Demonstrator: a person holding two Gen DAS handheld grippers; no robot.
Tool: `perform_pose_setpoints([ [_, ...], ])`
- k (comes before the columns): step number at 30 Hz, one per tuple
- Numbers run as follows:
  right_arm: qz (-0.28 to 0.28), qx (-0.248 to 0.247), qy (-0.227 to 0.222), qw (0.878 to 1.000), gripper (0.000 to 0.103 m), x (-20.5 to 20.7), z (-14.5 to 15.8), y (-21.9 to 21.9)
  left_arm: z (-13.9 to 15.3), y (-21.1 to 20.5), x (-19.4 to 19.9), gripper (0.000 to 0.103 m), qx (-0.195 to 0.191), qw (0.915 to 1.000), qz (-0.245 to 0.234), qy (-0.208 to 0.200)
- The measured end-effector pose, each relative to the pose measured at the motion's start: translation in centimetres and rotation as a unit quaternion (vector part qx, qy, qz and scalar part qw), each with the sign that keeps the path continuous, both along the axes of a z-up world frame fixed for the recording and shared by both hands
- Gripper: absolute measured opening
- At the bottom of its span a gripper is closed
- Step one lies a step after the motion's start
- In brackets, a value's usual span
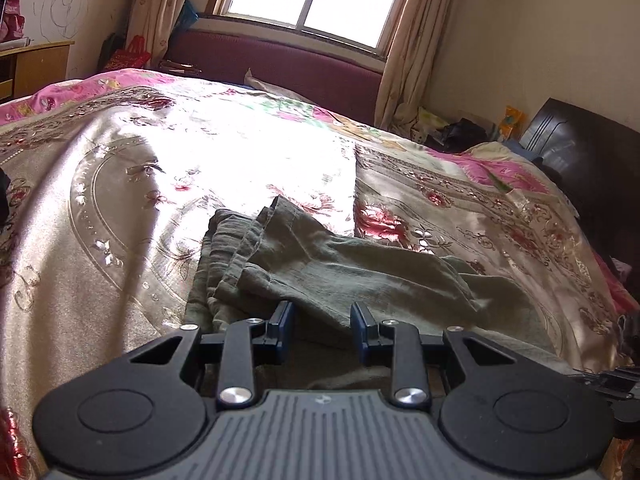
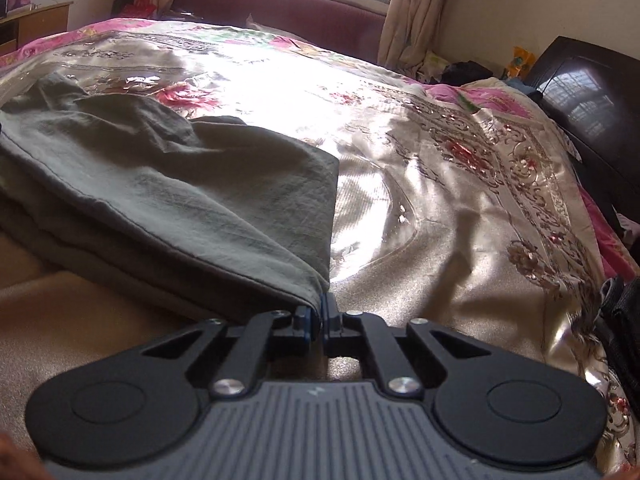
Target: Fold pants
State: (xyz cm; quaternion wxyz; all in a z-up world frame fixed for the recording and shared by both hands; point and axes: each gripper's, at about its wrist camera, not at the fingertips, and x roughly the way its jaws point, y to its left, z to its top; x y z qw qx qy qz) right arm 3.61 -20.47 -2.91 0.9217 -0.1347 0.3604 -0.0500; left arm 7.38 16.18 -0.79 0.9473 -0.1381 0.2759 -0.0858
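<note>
Olive-green pants point(image 1: 320, 276) lie rumpled on a shiny floral bedspread point(image 1: 132, 184), hems bunched toward the far left. My left gripper point(image 1: 323, 316) is open, its jaws apart just above the near edge of the pants, holding nothing. In the right wrist view the pants point(image 2: 160, 188) spread to the left. My right gripper point(image 2: 322, 304) is shut on the pants' near right corner, where the cloth tapers into the pads.
The bedspread point(image 2: 460, 208) covers the whole bed, with bright sun glare in the middle. A dark headboard point(image 1: 592, 160) stands at the right. A maroon bench point(image 1: 280, 64) and window lie beyond the bed, a wooden desk point(image 1: 36, 64) at far left.
</note>
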Motion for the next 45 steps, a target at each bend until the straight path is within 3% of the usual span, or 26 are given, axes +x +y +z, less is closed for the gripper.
perform_pose_setpoints([
  [2,0.000,0.000,0.002,1.000,0.005,0.1,-0.2,0.1,0.2,0.2,0.5,0.053,0.003,1.0000,0.004,0.005],
  [6,0.004,0.000,0.001,1.000,0.008,0.3,-0.2,0.1,-0.6,0.1,1.4,0.053,0.016,0.9978,0.031,0.056],
  [12,0.005,0.005,-0.002,1.000,0.008,0.2,-0.4,-0.2,-0.8,0.7,0.5,0.054,-0.046,0.9944,0.058,0.076],
  [18,0.007,0.011,-0.007,1.000,0.009,0.2,-0.5,-0.2,-1.6,0.7,3.0,0.055,-0.072,0.9901,0.081,0.090],
  [24,0.009,0.016,-0.012,1.000,0.010,0.1,-0.5,-0.3,-1.5,0.3,2.4,0.056,-0.082,0.9827,0.135,0.096],
  [28,0.007,0.029,-0.016,0.999,0.010,0.1,-0.6,-0.6,-1.8,-0.6,1.7,0.061,-0.072,0.9850,0.127,0.092],
  [33,0.006,0.036,-0.019,0.999,0.010,0.1,-0.7,-0.8,-2.2,-0.6,2.0,0.062,-0.102,0.9806,0.140,0.092],
  [35,0.006,0.038,-0.021,0.999,0.010,0.2,-0.8,-0.8,-2.3,-0.1,2.7,0.062,-0.130,0.9748,0.156,0.092],
  [37,0.006,0.039,-0.022,0.999,0.010,0.2,-0.8,-0.8,-2.2,-0.1,3.1,0.062,-0.131,0.9735,0.168,0.084],
  [40,0.007,0.044,-0.025,0.999,0.010,0.1,-0.7,-0.8,-2.0,-0.1,3.8,0.060,-0.113,0.9740,0.185,0.066],
  [42,0.006,0.047,-0.030,0.998,0.010,0.0,-0.6,-0.9,-1.7,0.6,3.5,0.031,-0.129,0.9696,0.201,0.054],
  [45,0.002,0.055,-0.035,0.998,0.010,-0.1,-0.6,-1.1,-1.4,1.0,3.7,0.021,-0.134,0.9726,0.184,0.047],
])
